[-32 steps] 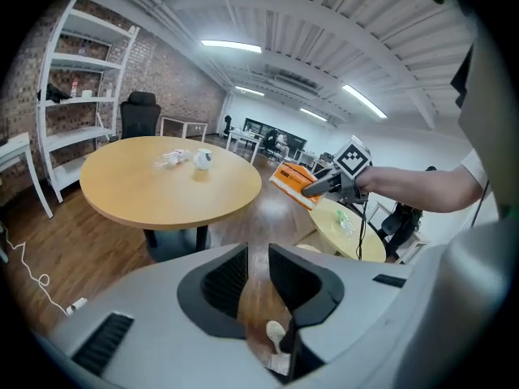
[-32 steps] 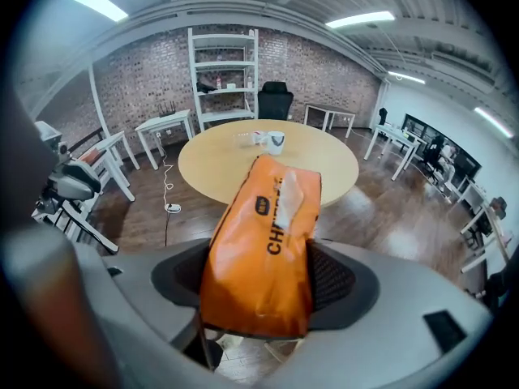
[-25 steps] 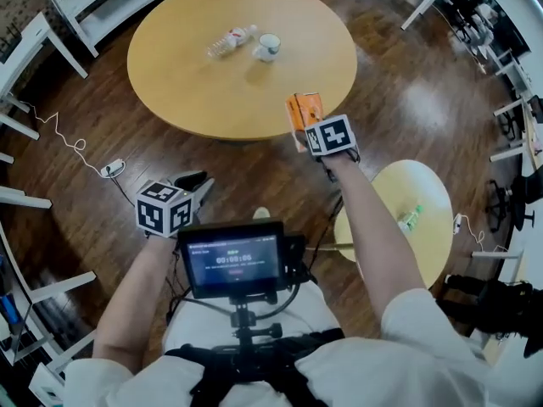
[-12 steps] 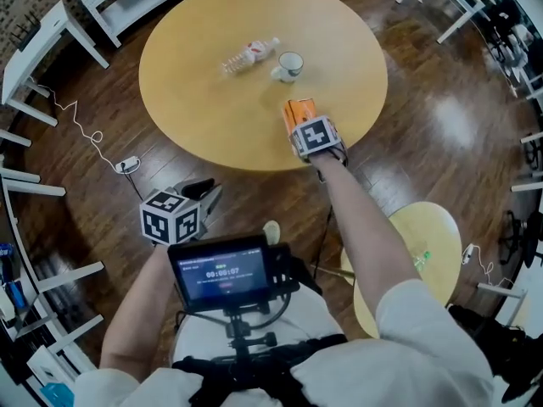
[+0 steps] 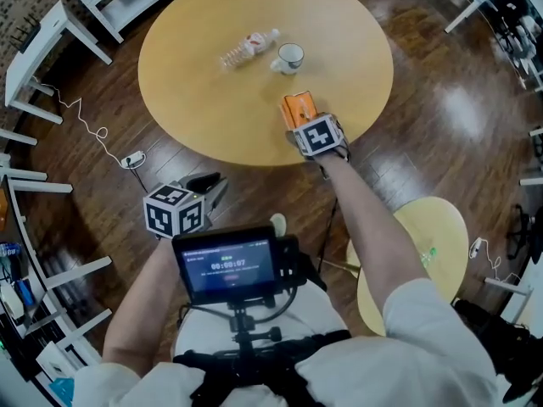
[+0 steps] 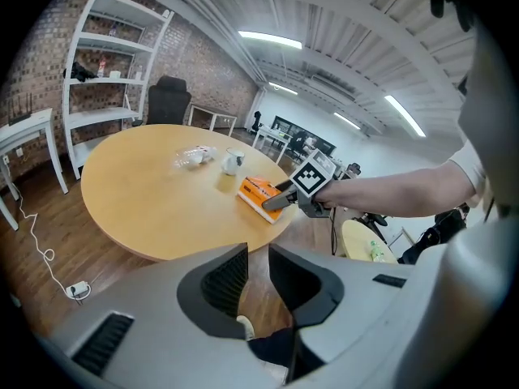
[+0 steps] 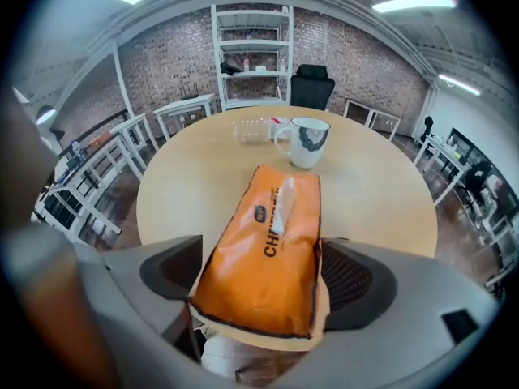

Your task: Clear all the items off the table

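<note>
Left to right. The left gripper (image 5: 212,189) hangs over the floor, off the near rim of the tabletop (image 5: 191,108). Its fingers (image 6: 229,278) stand a narrow gap apart with nothing between them.

Well beyond those fingers a clear bottle (image 5: 249,47) lies on its side, with a white cup (image 5: 289,57) just to its right, handle toward the bottle.

The right gripper (image 7: 263,274) is at the near right rim. Its fingers (image 7: 354,278) have just been opening and now stand wide and released. The orange tissue pack (image 5: 299,110) lies between them, flat on the tabletop. The right pad is close against the pack's side, while the left pad stands clear.

To the right of the arm stands a smaller round table (image 5: 441,227) carrying a green item.

Hazards: the pack's near end lies at the very rim, under the fingers. A pad that snags the soft wrapper on withdrawal could likely drag the pack over the edge. A forward nudge would probably slide it into the cup, which stands ahead of the fingers, near the pack's far end but apart from it. A grip taken only at this near end may crumple the wrapper and let the pack sag.

Orientation: the long axis runs straight out from between the fingers toward the cup, with the tissue slot upward.
</note>
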A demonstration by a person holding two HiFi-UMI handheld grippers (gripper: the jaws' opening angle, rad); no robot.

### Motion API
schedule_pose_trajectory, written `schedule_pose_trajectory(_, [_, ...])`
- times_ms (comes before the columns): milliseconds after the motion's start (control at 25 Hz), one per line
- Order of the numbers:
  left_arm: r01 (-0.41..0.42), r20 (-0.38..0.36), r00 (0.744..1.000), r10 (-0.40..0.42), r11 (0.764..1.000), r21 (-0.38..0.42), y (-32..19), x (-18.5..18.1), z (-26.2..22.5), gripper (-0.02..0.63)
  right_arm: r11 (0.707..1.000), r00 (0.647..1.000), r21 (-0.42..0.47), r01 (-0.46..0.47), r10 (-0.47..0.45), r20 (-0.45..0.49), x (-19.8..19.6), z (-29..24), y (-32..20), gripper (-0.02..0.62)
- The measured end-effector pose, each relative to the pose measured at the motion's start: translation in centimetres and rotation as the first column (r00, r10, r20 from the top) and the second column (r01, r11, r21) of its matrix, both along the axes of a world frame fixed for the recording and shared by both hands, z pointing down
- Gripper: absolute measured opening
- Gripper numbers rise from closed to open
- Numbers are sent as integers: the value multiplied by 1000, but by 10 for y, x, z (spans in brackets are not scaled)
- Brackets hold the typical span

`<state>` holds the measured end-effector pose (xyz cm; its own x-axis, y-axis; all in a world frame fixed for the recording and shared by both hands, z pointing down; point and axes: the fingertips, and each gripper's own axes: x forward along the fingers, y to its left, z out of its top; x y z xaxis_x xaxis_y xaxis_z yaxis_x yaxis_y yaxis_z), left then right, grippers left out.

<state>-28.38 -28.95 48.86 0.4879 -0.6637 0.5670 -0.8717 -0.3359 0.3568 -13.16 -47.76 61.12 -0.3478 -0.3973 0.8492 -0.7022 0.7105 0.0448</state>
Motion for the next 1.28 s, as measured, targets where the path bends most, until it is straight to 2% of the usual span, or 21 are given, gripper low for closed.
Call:
schedule_pose_trajectory(120, [-16,-1,1000,16,1000,13,1,-2,-1,87,999,999,-26,-20,19,-42,14,-4,11,468])
schedule_pose_trajectory(280, [-51,-10,999,52,998,46,7,1,-7,87,998,1000,56,-22,21,13,16,-44,28,468])
schedule_pose_trajectory(400, [-93,-27,995,96,993,76,13,7,-13,87,992,995,80,-94,93,19,43,-64,52,468])
schedule_pose_trajectory(520, [-123,-36,991,127,988,96,29,10,-21,87,982,986,103,-156,149,70,57,-87,90,468])
schedule_pose_trajectory(640, [-174,-45,983,180,977,121,47,16,-29,87,963,965,118,-244,230,124,77,-108,137,468])
schedule_pose_trajectory(800, [-272,-79,955,286,951,146,73,40,-27,87,919,924,135,-370,348,160,113,-126,213,468])
schedule_pose_trajectory(920, [-334,-98,932,349,932,142,95,65,-21,87,878,882,117,-464,446,154,151,-129,279,468])
schedule_pose_trajectory(1000, [-375,-102,915,391,915,150,109,83,-20,87,835,840,113,-539,521,152,184,-133,322,468])
schedule_pose_trajectory(1160, [-470,-92,868,489,866,170,130,122,-25,87,729,739,122,-673,658,147,246,-140,405,466])
schedule_pose_trajectory(1280, [-532,-78,831,551,827,182,145,153,-30,87,640,651,123,-759,738,179,285,-150,464,466])
